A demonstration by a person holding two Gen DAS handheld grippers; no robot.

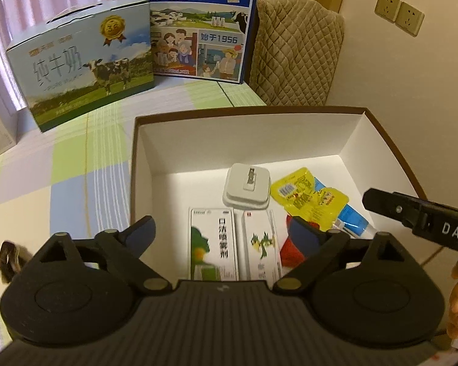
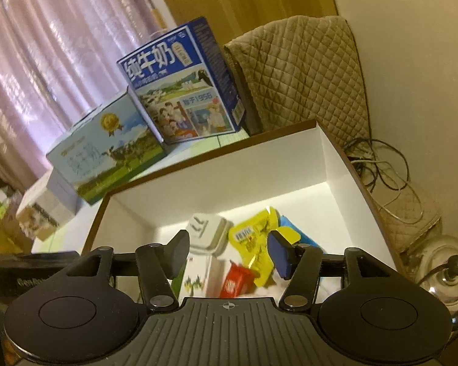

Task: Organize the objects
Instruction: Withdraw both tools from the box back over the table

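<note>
While both grippers hang over the open box [image 1: 381,134], neither holds anything: the left gripper [image 1: 223,235] has its jaws spread wide, and the right gripper [image 2: 227,251] is likewise spread with nothing between the pads. Box sits on the checked tablecloth [image 1: 76,164], white inside, brown rim. Contents, all on the floor of the box: white adapter [image 1: 247,187] toward the back; yellow sachet [image 1: 308,195] just beside it, overlapping a blue tube [image 1: 351,216]; two flat cartons side by side at the near wall, the green-and-white one [image 1: 213,244] left of the dragon-print one [image 1: 261,244]; a red packet [image 1: 293,250] partly hidden by the left gripper's right finger. A small dark object [image 1: 7,259] lies on the cloth outside the box, left; too blurred to identify. Judgement: that stray item is the likely next pick. Approach with the left gripper, jaws kept wide, close low on it, lift clear of the rim, release over the bare back-left corner
</note>
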